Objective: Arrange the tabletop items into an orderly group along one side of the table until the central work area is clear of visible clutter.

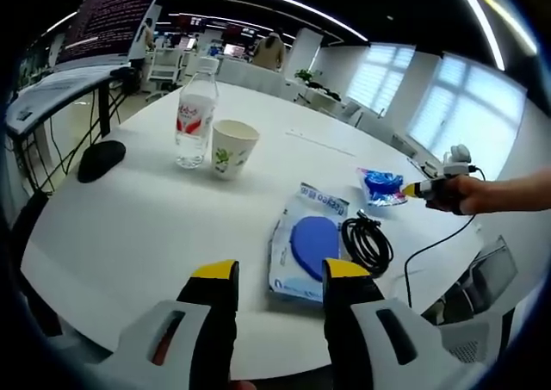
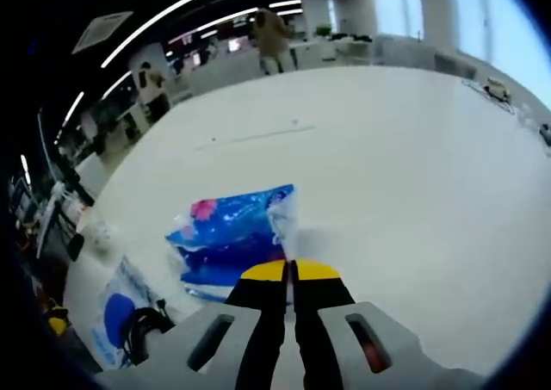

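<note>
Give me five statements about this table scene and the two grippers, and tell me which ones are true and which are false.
1. The water bottle stands upright beside the paper cup. True.
2. The left gripper has its jaws shut on the black cable. False: its jaws are open and hold nothing.
3. The right gripper has its jaws closed on an edge of the blue packet. True.
4. The paper cup lies tipped on its side. False: it stands upright.
5. The black cable lies coiled beside the package with the blue disc. True.
</note>
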Demonstrator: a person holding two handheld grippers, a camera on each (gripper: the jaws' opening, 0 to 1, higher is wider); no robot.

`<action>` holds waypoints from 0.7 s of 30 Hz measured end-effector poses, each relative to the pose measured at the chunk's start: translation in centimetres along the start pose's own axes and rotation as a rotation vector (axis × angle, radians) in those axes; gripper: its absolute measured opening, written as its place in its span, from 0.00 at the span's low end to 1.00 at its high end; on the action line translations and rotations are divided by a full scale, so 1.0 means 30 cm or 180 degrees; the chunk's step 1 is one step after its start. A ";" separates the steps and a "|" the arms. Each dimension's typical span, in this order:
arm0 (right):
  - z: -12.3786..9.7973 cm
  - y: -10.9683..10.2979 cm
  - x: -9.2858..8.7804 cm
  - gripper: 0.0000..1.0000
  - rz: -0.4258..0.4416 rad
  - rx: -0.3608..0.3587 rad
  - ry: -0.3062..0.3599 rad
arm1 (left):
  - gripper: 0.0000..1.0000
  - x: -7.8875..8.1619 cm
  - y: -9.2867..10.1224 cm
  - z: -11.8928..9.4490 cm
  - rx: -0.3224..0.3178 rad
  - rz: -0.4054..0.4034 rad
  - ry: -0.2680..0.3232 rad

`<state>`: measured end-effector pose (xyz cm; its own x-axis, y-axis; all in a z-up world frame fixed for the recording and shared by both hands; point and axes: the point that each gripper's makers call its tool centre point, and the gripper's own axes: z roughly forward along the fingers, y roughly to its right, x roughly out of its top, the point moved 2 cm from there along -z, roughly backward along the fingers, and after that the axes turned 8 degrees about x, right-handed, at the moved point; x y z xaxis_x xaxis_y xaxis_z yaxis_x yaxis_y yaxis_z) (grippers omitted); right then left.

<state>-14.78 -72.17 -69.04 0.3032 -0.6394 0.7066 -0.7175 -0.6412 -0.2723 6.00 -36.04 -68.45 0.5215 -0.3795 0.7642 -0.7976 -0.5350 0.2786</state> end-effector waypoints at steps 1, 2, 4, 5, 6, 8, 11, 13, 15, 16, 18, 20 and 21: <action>0.002 0.001 0.000 0.00 0.0002 -0.0001 -0.0002 | 0.37 0.001 -0.001 -0.001 0.0003 0.0003 0.0002; 0.005 0.004 -0.002 0.00 0.0010 -0.0004 -0.0009 | 0.37 0.002 -0.002 -0.001 0.0007 0.0003 0.0001; 0.009 0.007 -0.009 0.00 0.0018 -0.0010 -0.0024 | 0.37 0.002 -0.006 -0.001 0.0017 0.0000 0.0001; 0.011 0.009 -0.012 0.00 0.0022 -0.0013 -0.0033 | 0.37 0.003 -0.007 -0.001 0.0020 -0.0002 0.0001; 0.013 0.011 -0.017 0.00 0.0032 -0.0017 -0.0044 | 0.38 0.004 -0.007 -0.002 0.0023 -0.0004 0.0000; 0.014 0.015 -0.025 0.00 0.0044 -0.0031 -0.0056 | 0.37 0.006 -0.010 -0.003 0.0032 0.0001 0.0004; 0.016 0.020 -0.034 0.00 0.0071 -0.0035 -0.0071 | 0.37 0.006 -0.011 -0.005 0.0036 -0.0006 0.0000; 0.018 0.025 -0.039 0.01 0.0083 -0.0049 -0.0084 | 0.37 0.006 -0.011 -0.005 0.0038 -0.0007 -0.0004; 0.017 0.027 -0.040 0.01 0.0092 -0.0053 -0.0087 | 0.37 0.005 -0.011 -0.005 0.0036 0.0003 -0.0012; 0.016 0.028 -0.040 0.01 0.0095 -0.0057 -0.0087 | 0.37 0.005 -0.010 -0.005 0.0034 -0.0001 -0.0010; 0.014 0.034 -0.042 0.01 0.0094 -0.0075 -0.0098 | 0.37 0.005 -0.009 -0.006 0.0037 0.0002 -0.0010; 0.012 0.038 -0.044 0.01 0.0095 -0.0082 -0.0103 | 0.37 0.004 -0.009 -0.006 0.0033 -0.0019 -0.0013; 0.011 0.040 -0.045 0.01 0.0090 -0.0088 -0.0104 | 0.37 0.003 -0.008 -0.007 0.0031 -0.0021 -0.0018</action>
<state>-15.85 -72.20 -70.54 0.3025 -0.6710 0.6769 -0.7429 -0.6109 -0.2736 6.18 -35.78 -68.31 0.5285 -0.3802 0.7591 -0.7912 -0.5448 0.2779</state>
